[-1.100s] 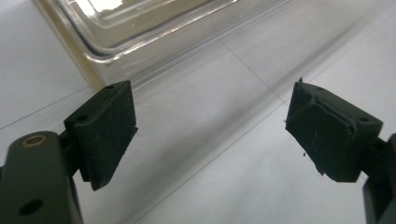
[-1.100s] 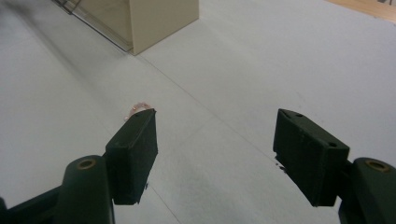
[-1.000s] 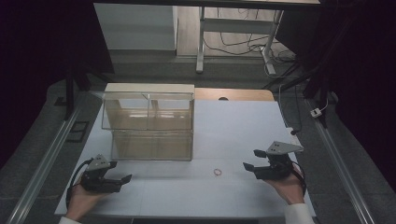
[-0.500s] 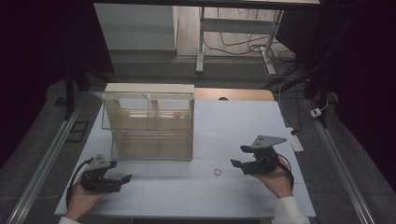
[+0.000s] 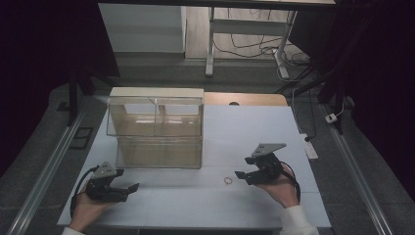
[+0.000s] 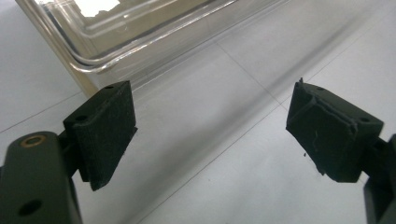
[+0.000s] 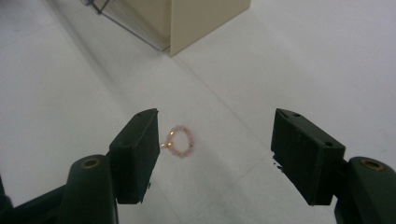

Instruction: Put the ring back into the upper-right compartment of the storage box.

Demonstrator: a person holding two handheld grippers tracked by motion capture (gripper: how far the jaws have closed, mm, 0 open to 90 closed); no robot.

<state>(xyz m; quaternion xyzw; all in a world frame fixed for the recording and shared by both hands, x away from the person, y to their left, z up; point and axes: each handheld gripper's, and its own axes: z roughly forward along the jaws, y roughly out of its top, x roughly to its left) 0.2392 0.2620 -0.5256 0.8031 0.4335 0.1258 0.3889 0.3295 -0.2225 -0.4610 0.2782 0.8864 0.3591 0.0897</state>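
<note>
A small pink bead ring with gold beads [image 5: 228, 180] [image 7: 179, 141] lies flat on the white table [image 5: 254, 132]. My right gripper [image 5: 242, 176] [image 7: 215, 158] is open just right of it, jaws pointing at it, the ring close by the left jaw in the right gripper view. A clear plastic box with two compartments and a beige back [image 5: 156, 132] [image 6: 112, 32] stands at the table's middle left. My left gripper [image 5: 131, 190] [image 6: 210, 135] is open near the front left edge, nothing between its jaws, the box's front corner just beyond it.
The box's beige corner [image 7: 205, 18] shows beyond the ring in the right gripper view. A wooden board [image 5: 244, 99] lies behind the table. Metal rails [image 5: 44, 171] run along both sides, and cables [image 5: 259, 49] lie on the floor beyond.
My right gripper has moved left across the table toward the bead ring. The left gripper has stayed in place.
</note>
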